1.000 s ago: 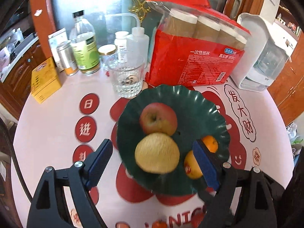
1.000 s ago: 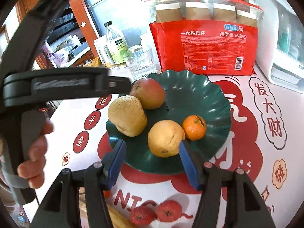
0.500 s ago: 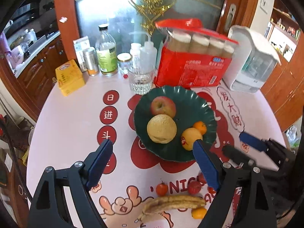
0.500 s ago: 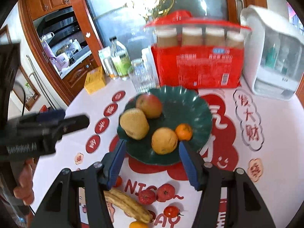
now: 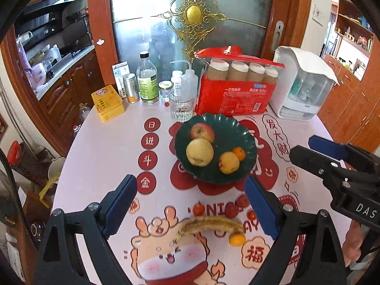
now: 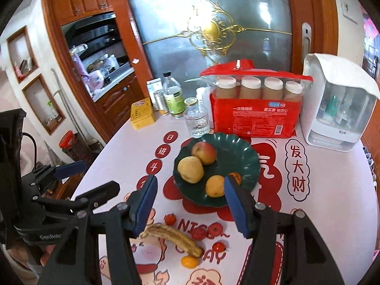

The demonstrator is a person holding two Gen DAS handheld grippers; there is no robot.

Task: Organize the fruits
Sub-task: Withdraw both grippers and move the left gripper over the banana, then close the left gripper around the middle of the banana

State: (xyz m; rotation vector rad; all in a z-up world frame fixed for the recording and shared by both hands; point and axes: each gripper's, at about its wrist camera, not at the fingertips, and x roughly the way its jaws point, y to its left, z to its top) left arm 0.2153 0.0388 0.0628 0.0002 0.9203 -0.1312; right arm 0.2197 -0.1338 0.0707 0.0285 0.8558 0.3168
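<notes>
A dark green plate point(image 5: 248, 134) point(image 6: 244, 159) holds a red apple point(image 5: 202, 131), a pear point(image 5: 200, 152), a yellow orange point(image 5: 228, 162) and a small tangerine point(image 5: 238, 153). On the tablecloth in front of the plate lie a browned banana point(image 5: 211, 223) point(image 6: 171, 236), a small orange point(image 5: 237, 239) and several cherry tomatoes point(image 5: 198, 209). My left gripper point(image 5: 189, 180) hangs high above these loose fruits, its jaws opening and empty. My right gripper point(image 6: 190, 178) hovers beside it, open and empty, and shows at the right edge of the left wrist view.
Behind the plate stand a drinking glass point(image 5: 181, 109), a red pack of paper cups point(image 5: 235, 95), a white dispenser point(image 5: 301, 87), a yellow tin point(image 5: 108, 103) and several bottles point(image 5: 147, 80). The round table's edge curves down the left side. A person's hand holds each gripper.
Both grippers have risen and drawn back from the plate. The banana, small orange and tomatoes have come into view. The left jaws stand slightly wider.
</notes>
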